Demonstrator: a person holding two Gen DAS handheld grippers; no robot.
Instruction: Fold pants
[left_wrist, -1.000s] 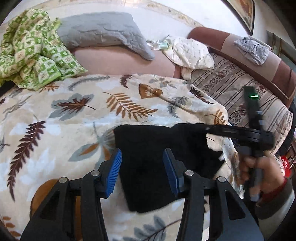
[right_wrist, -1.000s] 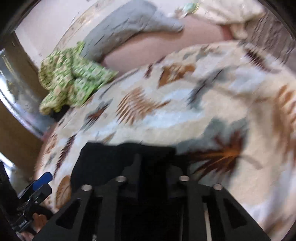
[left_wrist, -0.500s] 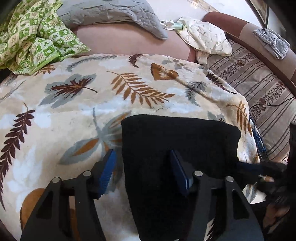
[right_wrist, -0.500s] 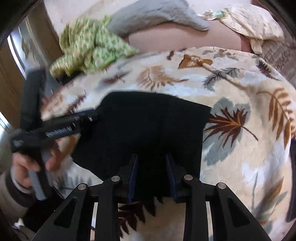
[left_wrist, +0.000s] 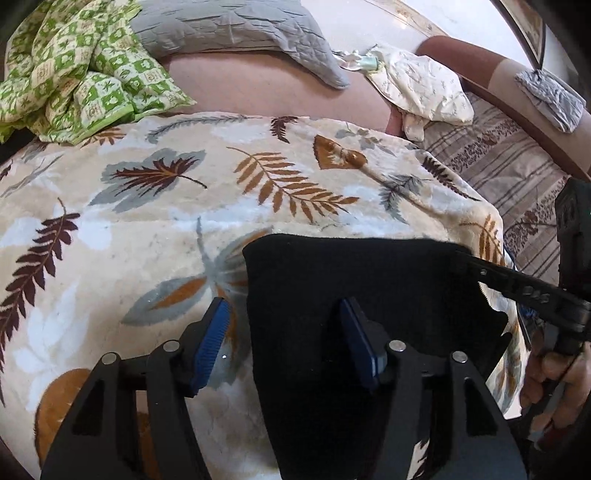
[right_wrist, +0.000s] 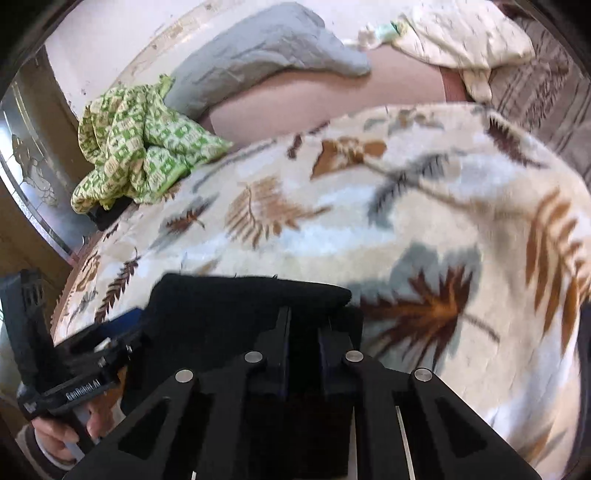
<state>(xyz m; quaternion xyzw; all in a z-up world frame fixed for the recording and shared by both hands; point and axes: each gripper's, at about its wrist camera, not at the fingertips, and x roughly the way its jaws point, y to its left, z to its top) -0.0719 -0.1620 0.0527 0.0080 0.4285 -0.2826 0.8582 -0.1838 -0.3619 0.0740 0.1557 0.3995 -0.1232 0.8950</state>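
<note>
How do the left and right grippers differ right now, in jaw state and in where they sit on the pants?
The left gripper is wide open, one pad off the pants over the blanket; the right gripper is nearly shut, apparently pinching the pants.
The left sits at the pants' left edge; the right is at their right side.
Both are black with blue pads and point across the same folded pants.
</note>
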